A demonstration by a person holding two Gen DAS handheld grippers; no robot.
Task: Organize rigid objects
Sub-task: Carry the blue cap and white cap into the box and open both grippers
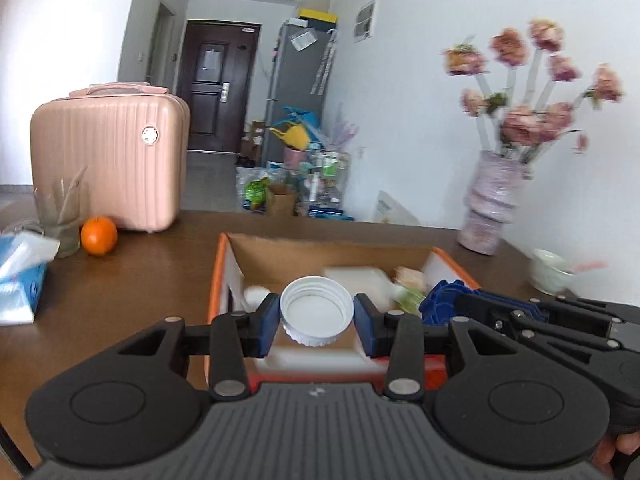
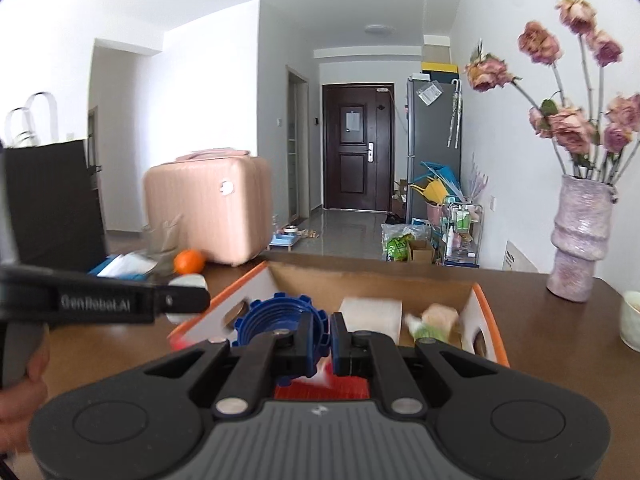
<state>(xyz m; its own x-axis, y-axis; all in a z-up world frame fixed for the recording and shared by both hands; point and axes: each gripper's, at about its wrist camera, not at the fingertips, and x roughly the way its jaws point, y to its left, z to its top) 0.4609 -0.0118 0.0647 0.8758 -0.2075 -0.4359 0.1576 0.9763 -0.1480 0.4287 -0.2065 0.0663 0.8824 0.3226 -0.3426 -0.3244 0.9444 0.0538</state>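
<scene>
Left gripper (image 1: 317, 316) clamps a white cap (image 1: 316, 310) across its width at frame centre: round, ribbed outer rim, threaded inside, open side facing the camera. Right gripper (image 2: 330, 340) is pinched tight on the wall of a blue cap (image 2: 276, 320), lower centre of its view: notched, gear-like rim, threads inside. Both caps hang over the near end of the orange-edged cardboard box (image 1: 332, 246) on the brown table (image 1: 132, 276). Box contents blurred: pale items, something green.
</scene>
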